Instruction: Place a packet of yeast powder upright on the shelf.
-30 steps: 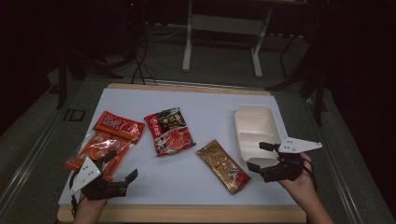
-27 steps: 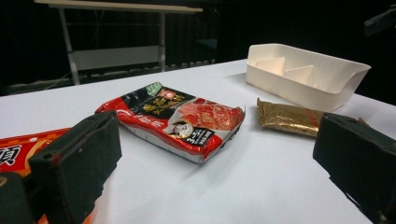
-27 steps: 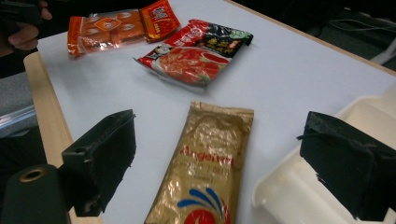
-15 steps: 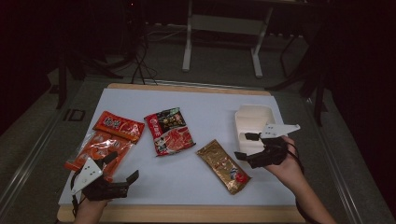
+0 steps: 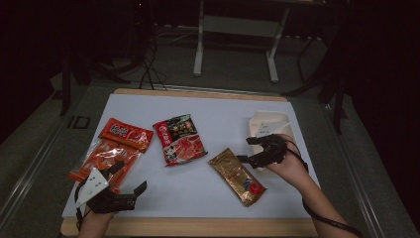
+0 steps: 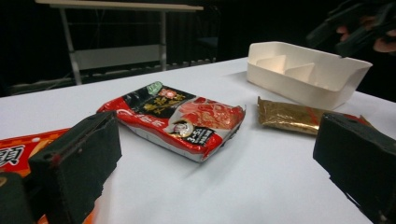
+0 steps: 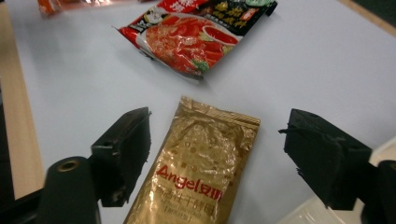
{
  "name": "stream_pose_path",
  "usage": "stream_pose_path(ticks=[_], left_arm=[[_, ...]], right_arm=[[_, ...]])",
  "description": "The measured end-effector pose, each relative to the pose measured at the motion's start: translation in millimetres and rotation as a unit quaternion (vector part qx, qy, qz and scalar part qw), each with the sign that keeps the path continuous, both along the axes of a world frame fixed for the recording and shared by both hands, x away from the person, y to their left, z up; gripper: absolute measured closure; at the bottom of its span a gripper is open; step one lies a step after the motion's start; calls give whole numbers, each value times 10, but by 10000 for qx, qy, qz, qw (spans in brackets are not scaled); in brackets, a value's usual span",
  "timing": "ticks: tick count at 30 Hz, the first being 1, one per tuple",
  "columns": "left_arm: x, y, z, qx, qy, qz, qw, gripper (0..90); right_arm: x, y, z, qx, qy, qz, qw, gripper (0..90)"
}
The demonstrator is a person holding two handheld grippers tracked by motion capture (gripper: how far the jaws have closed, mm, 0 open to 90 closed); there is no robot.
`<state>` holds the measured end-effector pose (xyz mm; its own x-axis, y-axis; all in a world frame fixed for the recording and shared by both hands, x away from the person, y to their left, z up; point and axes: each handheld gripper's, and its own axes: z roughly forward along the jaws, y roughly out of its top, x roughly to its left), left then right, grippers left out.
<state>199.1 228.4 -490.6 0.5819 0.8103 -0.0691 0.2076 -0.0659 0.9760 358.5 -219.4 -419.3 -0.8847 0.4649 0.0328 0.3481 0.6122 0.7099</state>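
A gold "Angel" packet [image 5: 236, 176] lies flat on the white table right of centre. My right gripper [image 5: 245, 149] hovers over its upper end, between the packet and the white tray [image 5: 270, 124]. In the right gripper view the gold packet [image 7: 201, 172] shows between and below the jaws of that gripper [image 7: 217, 140]; they stand wide, have just been closing a little, and do not touch it. My left gripper [image 5: 130, 177] rests open at the front left, nothing in it. In the left gripper view, my left gripper [image 6: 215, 144] faces a red-and-black packet [image 6: 182, 119].
The red-and-black packet [image 5: 179, 139] lies mid-table. Two orange packets [image 5: 126, 134] [image 5: 106, 158] lie at the left beside the left gripper. The divided white tray [image 6: 308, 74] sits at the right edge. A wooden rim [image 5: 198, 228] runs along the front.
My right gripper has moved left from beside the tray to above the gold packet's upper end. The left gripper and all packets stayed put.
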Motion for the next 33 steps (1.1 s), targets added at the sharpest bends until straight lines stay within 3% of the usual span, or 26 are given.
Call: stream_pose_path(ticks=[6, 17, 21, 26, 33], left_arm=[[4, 6, -5, -18, 8, -16, 10000, 16], [11, 17, -14, -15, 29, -34, 10000, 16], [14, 17, -18, 10, 52, -41, 10000, 16], [13, 19, -16, 13, 47, -60, 10000, 16], [12, 14, -18, 32, 54, -66, 10000, 16]], right_arm=[[107, 130, -40, -156, 76, 38, 9998, 240], [325, 388, -231, -653, 309, 166, 9972, 260], [419, 493, -324, -899, 423, 213, 9948, 273], [481, 548, -383, -1017, 509, 192, 9933, 276], [573, 618, -537, -1356, 676, 187, 9883, 294]])
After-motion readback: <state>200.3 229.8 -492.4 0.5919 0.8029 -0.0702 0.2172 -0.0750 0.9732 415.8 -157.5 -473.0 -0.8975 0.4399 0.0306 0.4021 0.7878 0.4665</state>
